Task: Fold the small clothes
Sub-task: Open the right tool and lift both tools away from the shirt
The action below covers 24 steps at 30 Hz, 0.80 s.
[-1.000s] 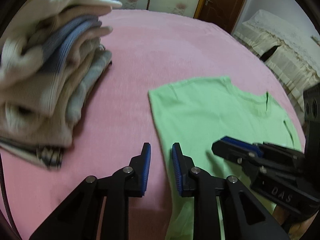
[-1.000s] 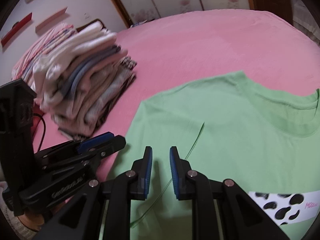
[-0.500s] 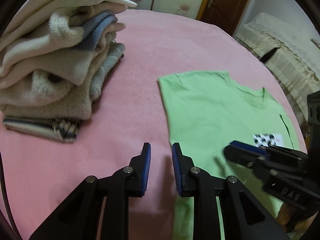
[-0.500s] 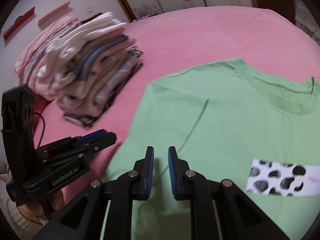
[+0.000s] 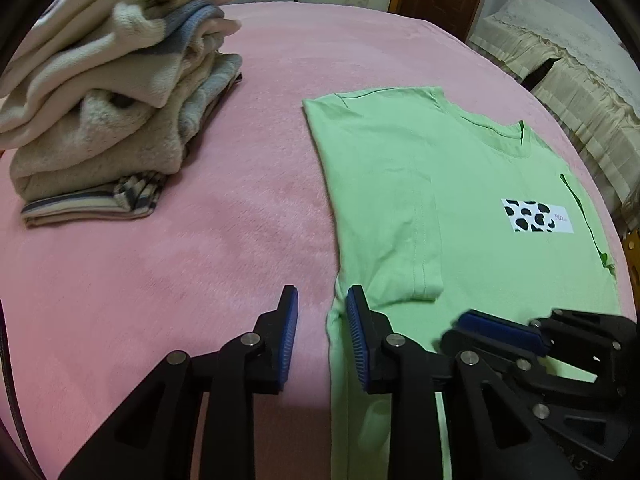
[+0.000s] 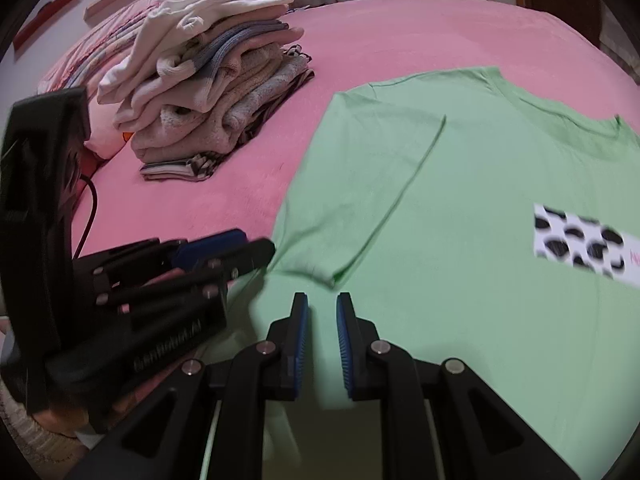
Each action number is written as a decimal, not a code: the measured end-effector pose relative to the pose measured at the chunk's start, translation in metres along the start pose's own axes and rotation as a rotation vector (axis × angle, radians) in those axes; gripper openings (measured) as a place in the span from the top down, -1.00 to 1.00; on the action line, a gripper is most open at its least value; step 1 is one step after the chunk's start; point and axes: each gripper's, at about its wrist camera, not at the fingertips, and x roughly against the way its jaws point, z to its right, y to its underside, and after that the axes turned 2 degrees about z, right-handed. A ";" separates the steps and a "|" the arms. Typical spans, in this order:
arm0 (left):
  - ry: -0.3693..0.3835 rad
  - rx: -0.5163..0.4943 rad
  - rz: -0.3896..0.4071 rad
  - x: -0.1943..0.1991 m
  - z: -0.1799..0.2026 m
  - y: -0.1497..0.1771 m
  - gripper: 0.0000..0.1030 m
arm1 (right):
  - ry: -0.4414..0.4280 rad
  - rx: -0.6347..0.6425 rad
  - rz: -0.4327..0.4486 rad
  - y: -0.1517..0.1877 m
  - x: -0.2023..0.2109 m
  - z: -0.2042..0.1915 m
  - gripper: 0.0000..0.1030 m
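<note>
While you are holding the left gripper (image 5: 322, 320) low at the bottom centre of the left wrist view, its blue-padded fingers (image 5: 289, 334) are standing spread with a gap, pinching nothing; the right-hand one is sitting over the left edge of the green T-shirt (image 5: 452, 208), the other over the pink bedspread (image 5: 224, 240). The shirt is lying flat across the right half of the frame, its sleeve folded in over the body and a cow-spot label (image 5: 537, 221) showing at the right. A pile of folded clothes (image 5: 116, 96) is sitting in the upper left, well apart from the shirt. The right gripper (image 5: 476, 330) is coming in at the lower right, blurred; you cannot tell its finger state here.

In the right wrist view, the right gripper (image 6: 322, 320) is sitting at the bottom centre above the green T-shirt (image 6: 460, 240), fingers (image 6: 301, 336) slightly parted and gripping nothing. The shirt is filling the right and centre. The left gripper (image 6: 224, 252) is reaching in from the left, tip at the shirt's edge. The pile of folded clothes (image 6: 216, 92) is standing in the upper left on the pink bedspread (image 6: 400, 32).
</note>
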 end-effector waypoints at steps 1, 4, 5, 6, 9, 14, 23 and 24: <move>-0.003 -0.003 -0.003 0.005 0.001 0.003 0.53 | -0.004 -0.008 0.003 0.004 0.004 0.000 0.71; -0.006 -0.004 0.002 0.024 0.003 0.011 0.41 | -0.011 -0.038 0.013 0.016 0.020 -0.002 0.71; -0.006 -0.004 0.011 0.034 0.005 0.016 0.38 | -0.013 -0.048 0.017 0.020 0.026 -0.003 0.72; -0.007 -0.006 0.016 0.043 0.006 0.020 0.30 | -0.017 -0.063 0.025 0.026 0.035 -0.004 0.72; -0.005 0.001 0.030 0.069 0.013 0.033 0.10 | -0.024 -0.089 0.048 0.039 0.059 -0.007 0.72; 0.006 -0.002 0.047 0.115 0.029 0.054 -0.12 | -0.013 -0.105 0.119 0.059 0.115 -0.016 0.72; -0.016 -0.016 0.169 0.217 0.060 0.095 -0.63 | 0.013 -0.088 0.255 0.091 0.212 -0.037 0.71; -0.018 -0.019 0.179 0.224 0.062 0.098 -0.65 | 0.011 -0.087 0.266 0.095 0.222 -0.039 0.71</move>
